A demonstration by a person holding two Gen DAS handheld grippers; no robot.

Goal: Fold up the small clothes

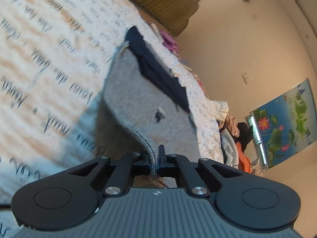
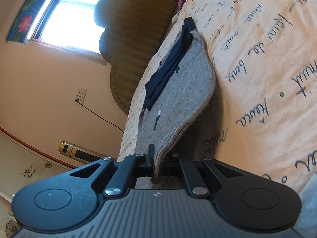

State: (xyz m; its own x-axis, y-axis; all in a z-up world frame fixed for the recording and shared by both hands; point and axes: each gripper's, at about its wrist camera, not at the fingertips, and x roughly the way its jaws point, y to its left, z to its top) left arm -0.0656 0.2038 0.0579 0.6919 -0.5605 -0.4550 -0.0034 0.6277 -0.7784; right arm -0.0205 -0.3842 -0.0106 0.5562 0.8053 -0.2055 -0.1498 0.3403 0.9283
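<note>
Left grip: my left gripper (image 1: 156, 154), at the bottom centre of the left wrist view, has its jaws pressed together on the ribbed hem of the grey garment (image 1: 136, 91), pinching it. I hold the hem so the cloth comes up as one sheet.

Bed: the bedcover (image 1: 45, 63), printed with script, fills the left of that view; the garment's far end lies on it.

Dark piece: a dark navy item (image 1: 156, 67) lies across the garment's far part, towards the upper centre. It rides there loose, so I judge a steep lift could tip it off.

Right grip: my right gripper (image 2: 156, 158), at the bottom centre of the right wrist view, is likewise closed on the grey garment's (image 2: 178, 91) hem. I judge the two pinches sit at two points of one edge, to keep it taut for a fold.

Axis: in both views the garment's long axis runs from my jaws at the bottom centre up towards the headboard (image 2: 142, 39). The hem is nearest me, and the far end points away, with the dark navy item (image 2: 168, 65) near it.

Where: near edge raised clear of the bedcover (image 2: 257, 59), shadow beneath it, far end on the bed.
</note>
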